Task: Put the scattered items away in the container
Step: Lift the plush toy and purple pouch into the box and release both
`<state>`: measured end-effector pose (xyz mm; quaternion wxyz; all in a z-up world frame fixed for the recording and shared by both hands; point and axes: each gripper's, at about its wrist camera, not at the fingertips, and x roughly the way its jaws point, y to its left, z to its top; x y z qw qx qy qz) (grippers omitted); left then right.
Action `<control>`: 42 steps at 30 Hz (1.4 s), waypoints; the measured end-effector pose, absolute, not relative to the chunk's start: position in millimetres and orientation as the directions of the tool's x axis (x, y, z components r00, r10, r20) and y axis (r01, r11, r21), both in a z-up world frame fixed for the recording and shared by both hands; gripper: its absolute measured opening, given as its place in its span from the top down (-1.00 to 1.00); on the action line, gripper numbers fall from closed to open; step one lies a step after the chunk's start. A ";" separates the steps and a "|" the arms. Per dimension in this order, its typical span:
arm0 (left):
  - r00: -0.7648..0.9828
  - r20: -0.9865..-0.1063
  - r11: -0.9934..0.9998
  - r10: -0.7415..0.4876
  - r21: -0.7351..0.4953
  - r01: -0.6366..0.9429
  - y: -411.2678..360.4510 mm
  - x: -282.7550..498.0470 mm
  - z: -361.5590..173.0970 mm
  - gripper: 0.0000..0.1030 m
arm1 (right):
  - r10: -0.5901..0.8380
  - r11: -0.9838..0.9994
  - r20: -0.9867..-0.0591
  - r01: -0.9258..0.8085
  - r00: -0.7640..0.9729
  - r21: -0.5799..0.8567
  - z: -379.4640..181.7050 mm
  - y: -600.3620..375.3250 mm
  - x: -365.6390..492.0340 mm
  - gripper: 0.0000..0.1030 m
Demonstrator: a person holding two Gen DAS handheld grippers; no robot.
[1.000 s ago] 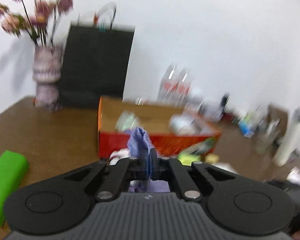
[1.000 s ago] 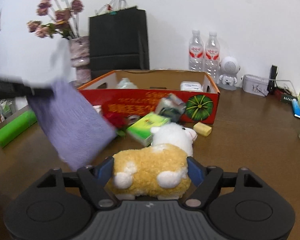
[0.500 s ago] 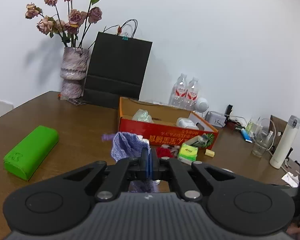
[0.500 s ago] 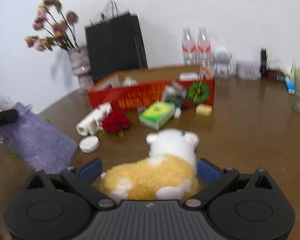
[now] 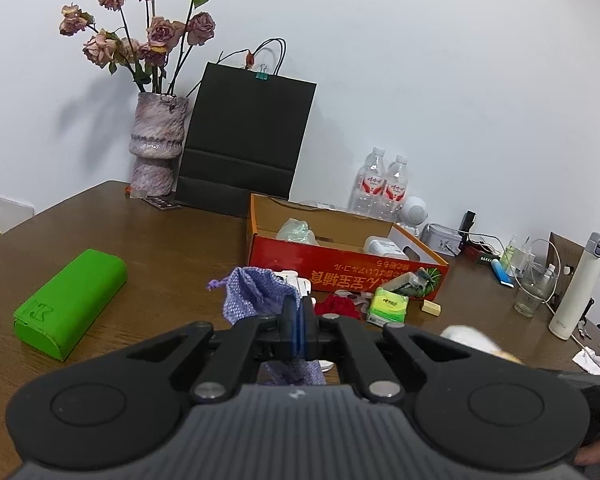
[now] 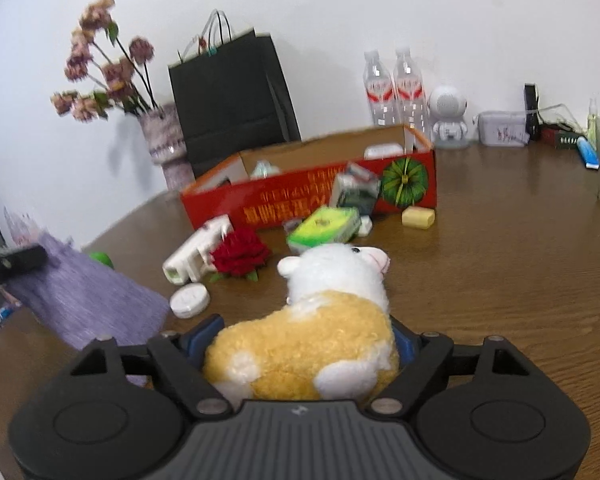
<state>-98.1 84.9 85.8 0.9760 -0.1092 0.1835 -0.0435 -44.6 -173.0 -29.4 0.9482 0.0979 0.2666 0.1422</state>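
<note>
— What are you carrying right now?

— My left tool (image 5: 298, 316) is clenched on the neck of the purple pouch (image 5: 256, 288), which bunches above the tips and droops below them. My right tool (image 6: 300, 344) is grasping the plush sheep (image 6: 320, 320) around its body, head pointing away from me. The red cardboard box (image 6: 300, 196) sits ahead of both tools, across a strip of tabletop (image 6: 500, 260) littered with the rest.

— What worries you?

— The pouch first. I hold only a pinch of loose knit, so I'd judge a quick swing could let it slide out short of the box. It also hangs low; dragged forward, it may sweep the white round tin (image 6: 190, 300) or the red rose (image 6: 240, 254) lying just ahead of it.

— And the sheep?

— It's soft and bulges past the pads, so the grip looks squashy rather than firm. Its head sticks well out in front of the tool, and could catch the near wall of the box if I come in low, nudging the box or the green packet (image 6: 324, 228) leaning before it.

— Anything else?

— Both tools head for one opening, and the box already holds a few things. Arriving together, they could bump each other. I'd stagger them.
</note>
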 end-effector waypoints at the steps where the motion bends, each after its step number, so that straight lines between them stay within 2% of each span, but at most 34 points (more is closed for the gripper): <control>1: 0.929 -0.348 0.972 -0.124 -0.229 0.044 85.1 -97.7 86.0 0.96 | 0.318 0.941 -0.466 -0.216 0.826 0.260 -26.1 -174.5 -46.6 -0.59; 5: 0.930 -0.346 0.972 -0.126 -0.229 0.047 83.0 -97.4 86.3 0.96 | 0.317 0.940 -0.441 -0.216 0.840 0.263 -18.2 -179.1 -50.0 -0.60; 13: 0.931 -0.345 0.973 -0.123 -0.225 0.045 80.4 -97.8 85.3 0.96 | 0.320 0.938 -0.463 -0.208 0.827 0.278 -28.4 -181.4 -47.0 -0.60; 21: 0.932 -0.342 0.974 -0.117 -0.224 0.040 80.3 -88.4 87.5 0.96 | 0.314 0.938 -0.442 -0.203 0.840 0.281 -24.1 -186.3 -49.3 -0.60; 26: 0.951 -0.287 0.979 -0.117 -0.192 0.063 77.6 -73.0 111.6 0.96 | 0.307 0.942 -0.412 -0.213 0.858 0.259 -10.5 -191.9 -46.6 -0.60; 29: 0.959 -0.255 0.979 -0.124 -0.187 0.077 75.4 -66.8 120.7 0.96 | 0.291 0.947 -0.425 -0.196 0.857 0.254 -10.4 -193.4 -38.4 -0.60; 33: 0.953 -0.267 0.978 -0.141 -0.187 0.093 70.9 -48.8 124.9 0.96 | 0.286 0.949 -0.442 -0.186 0.850 0.256 -14.4 -194.2 -34.3 -0.60; 37: 0.939 -0.303 0.976 -0.163 -0.189 0.109 69.1 -17.7 137.8 0.96 | 0.278 0.952 -0.398 -0.195 0.874 0.236 7.4 -203.6 -33.4 -0.60; 42: 0.942 -0.279 0.974 -0.185 -0.183 0.137 59.7 53.6 171.3 0.96 | 0.253 0.967 -0.330 -0.224 0.909 0.124 68.7 -205.6 13.0 -0.60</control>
